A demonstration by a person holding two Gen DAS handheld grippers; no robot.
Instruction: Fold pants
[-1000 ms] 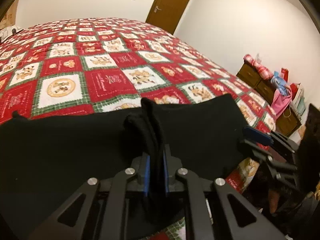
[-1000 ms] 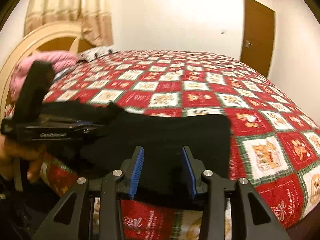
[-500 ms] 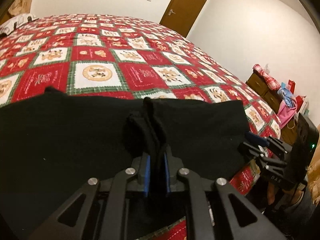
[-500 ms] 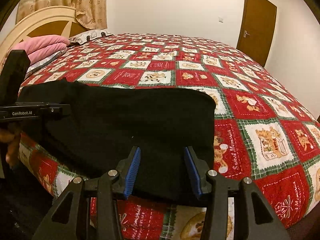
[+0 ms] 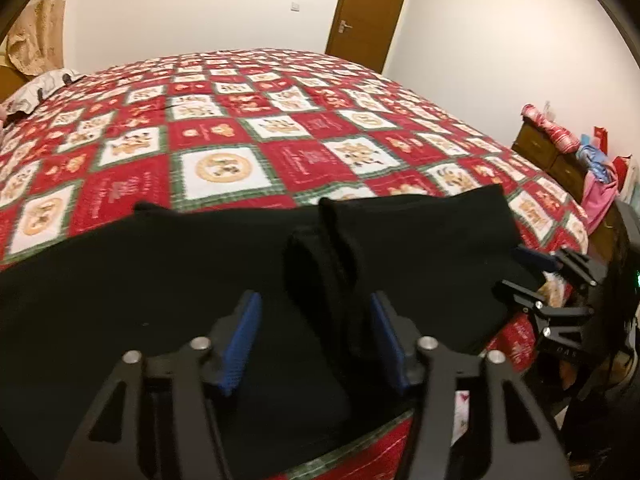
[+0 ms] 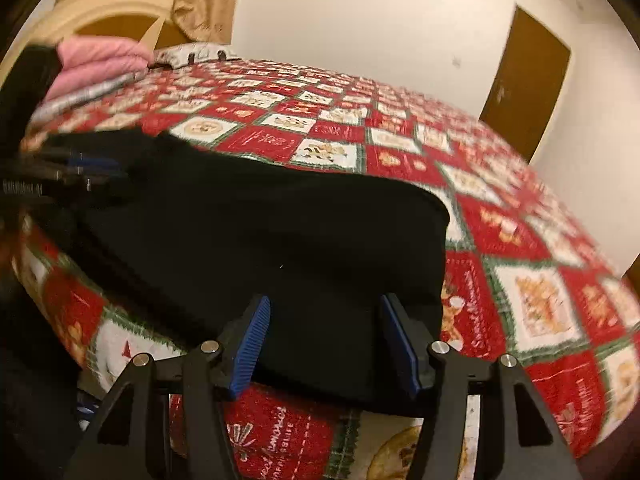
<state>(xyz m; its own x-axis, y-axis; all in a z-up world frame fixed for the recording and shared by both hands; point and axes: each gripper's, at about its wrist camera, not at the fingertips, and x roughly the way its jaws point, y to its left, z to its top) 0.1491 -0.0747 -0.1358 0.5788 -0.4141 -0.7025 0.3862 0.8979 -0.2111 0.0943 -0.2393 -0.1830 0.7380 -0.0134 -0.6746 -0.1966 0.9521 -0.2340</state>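
Note:
Black pants (image 5: pixel 160 280) lie folded along the near edge of the bed. In the left wrist view my left gripper (image 5: pixel 316 300) has its jaws opening. A raised ridge of the black cloth (image 5: pixel 320 264) stands loose between them, nearer the right pad (image 5: pixel 386 340). My right gripper (image 6: pixel 326 300) hovers just over the pants (image 6: pixel 280 232) at their near right corner, its jaws opening and its pads off the cloth. Each gripper shows in the other's view: the right gripper (image 5: pixel 536 264) at the pants' right end, the left gripper (image 6: pixel 80 168) at the left end.
A red, white and green patchwork quilt (image 5: pixel 280 128) covers the whole bed. Pink bedding (image 6: pixel 100 64) and a pillow (image 5: pixel 40 88) lie by the cream headboard (image 6: pixel 100 12). A wooden dresser (image 5: pixel 560 152) piled with clothes stands at the right. A brown door (image 5: pixel 368 12) is at the far wall.
The left jaws, shut on the cloth ridge before, have sprung apart and let it go. The right jaws widened and sank towards the pants' edge, with the view tilting.

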